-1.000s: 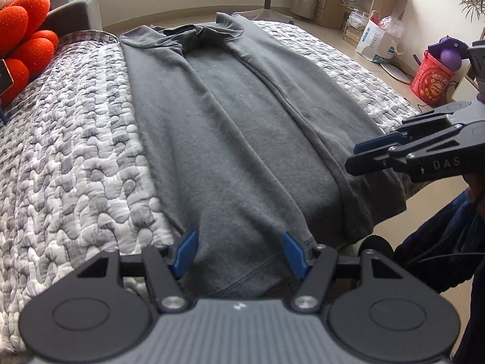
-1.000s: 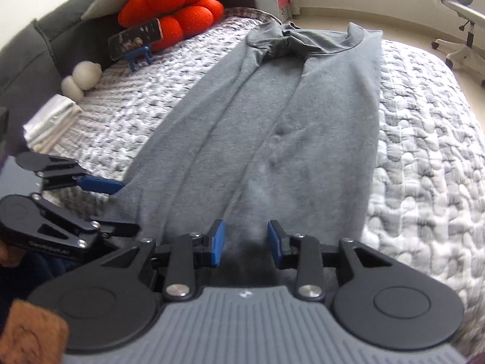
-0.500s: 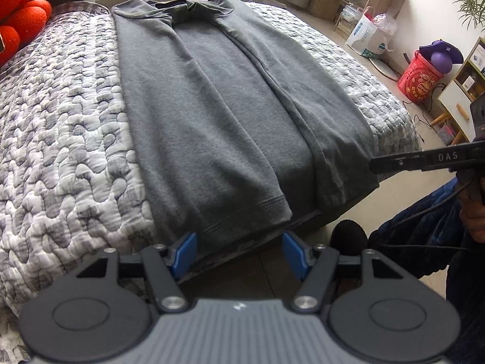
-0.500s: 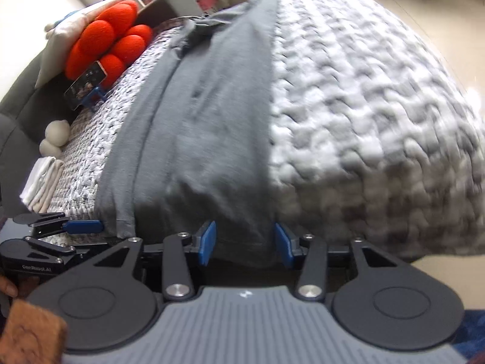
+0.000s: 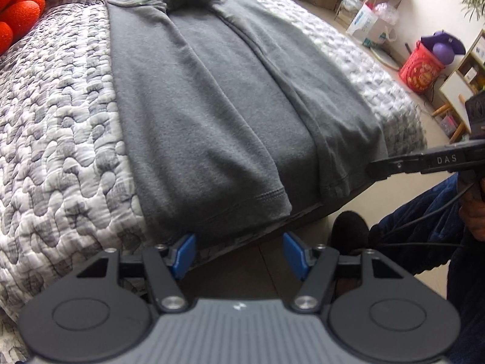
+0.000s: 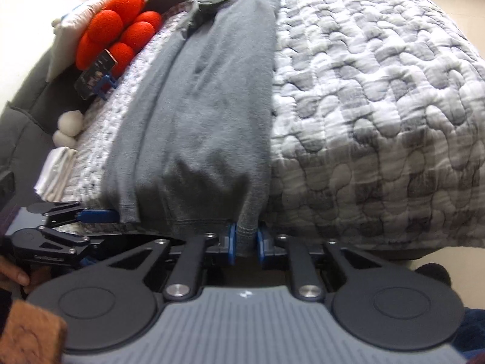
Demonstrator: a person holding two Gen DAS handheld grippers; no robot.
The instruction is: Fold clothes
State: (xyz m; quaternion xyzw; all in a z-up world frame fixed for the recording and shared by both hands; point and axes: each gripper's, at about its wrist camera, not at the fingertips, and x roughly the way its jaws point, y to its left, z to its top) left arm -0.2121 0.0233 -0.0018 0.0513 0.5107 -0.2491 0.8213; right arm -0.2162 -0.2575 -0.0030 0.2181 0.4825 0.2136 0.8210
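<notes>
A grey shirt [image 5: 212, 115] lies lengthwise on the quilted bed [image 5: 60, 151], both sides folded inward, its hem hanging over the near edge. My left gripper [image 5: 239, 253] is open just in front of and below the hem's left part, with nothing between its blue pads [image 5: 185, 253]. My right gripper [image 6: 247, 242] is shut on the shirt's [image 6: 212, 121] right hem corner, with cloth pinched between the blue pads. In the left wrist view the right gripper [image 5: 376, 170] appears edge-on at that corner. The right wrist view shows the open left gripper [image 6: 91, 227] at the other corner.
Red cushions [image 6: 118, 30], a phone on a blue stand [image 6: 97, 75], a white plush [image 6: 69, 124] and folded white cloth [image 6: 54, 170] sit along the bed's far side. A red bucket [image 5: 421, 66], bags and shelves stand on the floor beyond. A person's hand [image 5: 473, 212] and dark sleeve are at the right.
The right gripper moved to the shirt's right hem corner and closed on it. The left gripper drew back slightly toward the bed edge and stayed open.
</notes>
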